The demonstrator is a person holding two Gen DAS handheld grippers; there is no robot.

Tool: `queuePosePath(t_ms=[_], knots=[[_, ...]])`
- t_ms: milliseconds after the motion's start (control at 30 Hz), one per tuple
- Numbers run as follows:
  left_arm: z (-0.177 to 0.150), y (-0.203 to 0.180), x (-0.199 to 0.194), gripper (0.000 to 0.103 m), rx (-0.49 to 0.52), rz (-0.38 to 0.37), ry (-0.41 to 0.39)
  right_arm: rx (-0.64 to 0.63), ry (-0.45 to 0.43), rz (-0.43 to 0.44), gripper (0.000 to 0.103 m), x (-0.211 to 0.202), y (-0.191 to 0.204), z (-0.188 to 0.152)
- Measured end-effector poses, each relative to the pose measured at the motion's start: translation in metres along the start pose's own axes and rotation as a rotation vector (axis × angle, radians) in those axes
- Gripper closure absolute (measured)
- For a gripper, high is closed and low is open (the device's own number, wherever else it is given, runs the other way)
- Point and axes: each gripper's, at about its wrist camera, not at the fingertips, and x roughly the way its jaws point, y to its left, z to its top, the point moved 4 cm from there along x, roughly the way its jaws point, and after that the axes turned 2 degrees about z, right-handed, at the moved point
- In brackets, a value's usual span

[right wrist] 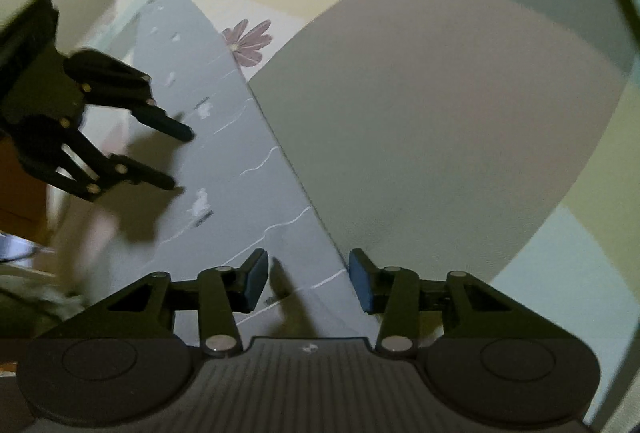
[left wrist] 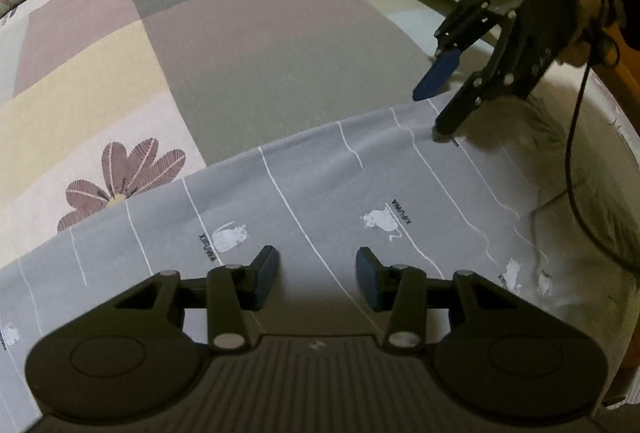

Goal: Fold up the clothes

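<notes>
We see a patchwork bedsheet [left wrist: 248,45] w/ flower print; on it lies the grey garment [left wrist: 304,201], white wavy lines + small cat prints, spread flat. Its long straight edge runs left-right across the left wrist view, and the garment sits directly under and ahead of both grippers. Right gripper [left wrist: 434,113] is nearer that far edge, fingers apart, lower tip touching the cloth, gripping nothing. Left gripper [left wrist: 316,273] hovers over mid-cloth, fingers apart, empty. We judge the right gripper better placed to grab the edge; fold not yet started.
</notes>
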Motion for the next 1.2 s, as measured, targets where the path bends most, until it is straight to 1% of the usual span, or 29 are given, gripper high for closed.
queuePosePath(t_ms=[167, 233, 267, 300, 367, 433, 533, 600, 700, 833, 900, 1067, 1133, 1167, 1200], knots=[[0.001, -0.003, 0.004, 0.059, -0.013, -0.006, -0.008, 0.125, 0.037, 0.174, 0.054, 0.01, -0.023, 0.02], [0.002, -0.004, 0.006, 0.059, -0.019, -0.004, -0.008, 0.148, 0.043, 0.216, 0.055, 0.014, -0.028, 0.028], [0.002, -0.004, 0.006, 0.059, -0.018, -0.004, -0.008, 0.153, 0.052, 0.229, 0.061, 0.014, -0.031, 0.027], [0.001, -0.005, 0.005, 0.059, -0.014, -0.005, -0.008, 0.161, 0.06, 0.23, 0.071, 0.014, -0.034, 0.024], [-0.001, -0.003, 0.003, 0.059, -0.006, -0.007, -0.006, 0.208, 0.093, 0.233, 0.077, 0.009, -0.046, 0.014], [-0.004, -0.002, 0.002, 0.059, 0.001, -0.01, -0.005, 0.253, 0.118, 0.252, 0.077, 0.003, -0.053, -0.001], [-0.004, -0.001, 0.002, 0.059, -0.006, -0.014, -0.008, 0.288, 0.118, 0.272, 0.077, 0.0, -0.056, -0.017], [-0.003, 0.0, 0.004, 0.059, -0.011, -0.016, -0.009, 0.296, 0.113, 0.286, 0.077, 0.004, -0.057, -0.012], [-0.001, -0.002, 0.006, 0.058, -0.003, -0.016, -0.011, 0.246, 0.116, 0.296, 0.077, 0.011, -0.049, 0.007], [0.0, -0.002, 0.007, 0.058, 0.003, -0.023, -0.009, 0.222, 0.102, 0.317, 0.077, 0.023, -0.04, 0.024], [0.0, -0.002, 0.007, 0.057, 0.006, -0.027, -0.009, 0.234, 0.091, 0.33, 0.077, 0.024, -0.04, 0.025], [-0.001, -0.002, 0.008, 0.052, -0.004, -0.033, -0.018, 0.324, 0.047, 0.378, 0.077, 0.026, -0.05, 0.019], [-0.001, -0.005, 0.009, 0.05, -0.002, -0.027, -0.023, 0.337, 0.036, 0.382, 0.082, 0.028, -0.052, 0.02], [-0.001, -0.006, 0.009, 0.05, 0.002, -0.023, -0.024, 0.322, 0.036, 0.356, 0.095, 0.029, -0.051, 0.021], [-0.001, -0.007, 0.009, 0.05, 0.007, -0.019, -0.023, 0.305, 0.035, 0.329, 0.101, 0.03, -0.048, 0.022]])
